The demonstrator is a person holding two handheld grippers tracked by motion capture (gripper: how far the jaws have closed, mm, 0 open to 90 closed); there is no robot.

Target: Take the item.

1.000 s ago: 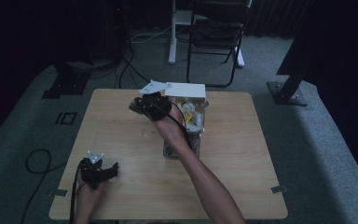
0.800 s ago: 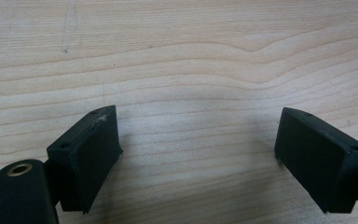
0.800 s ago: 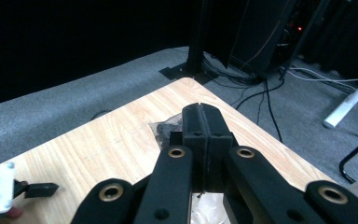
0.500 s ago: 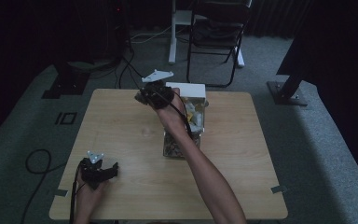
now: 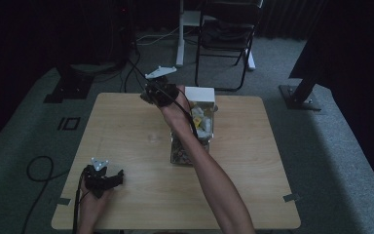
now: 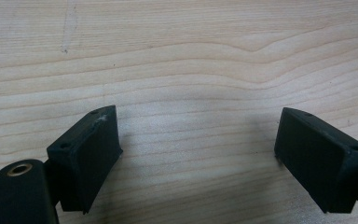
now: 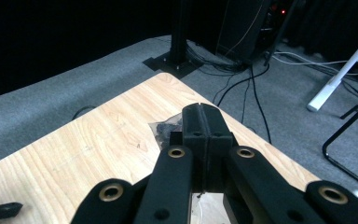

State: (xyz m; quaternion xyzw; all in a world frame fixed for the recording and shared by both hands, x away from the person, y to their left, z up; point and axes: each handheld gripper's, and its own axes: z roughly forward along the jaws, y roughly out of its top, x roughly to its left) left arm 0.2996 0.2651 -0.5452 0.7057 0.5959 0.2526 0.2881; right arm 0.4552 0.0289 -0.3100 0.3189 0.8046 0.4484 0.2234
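Right gripper point(image 5: 151, 95) has shifted left, off the box point(image 5: 199, 94), to the table's point(image 5: 126, 126) far edge; left gripper point(image 5: 119, 175) hasn't moved. Right jaws pressed flat together. Small clear packet point(image 7: 165, 128) of dark bits sits right at the tips, over the far edge; can't tell if pinched. Left jaws wide apart, nothing between, low over bare wood at the near-left corner. Clear bin point(image 5: 185, 155) of packets sits mid-table, touching the box's near side.
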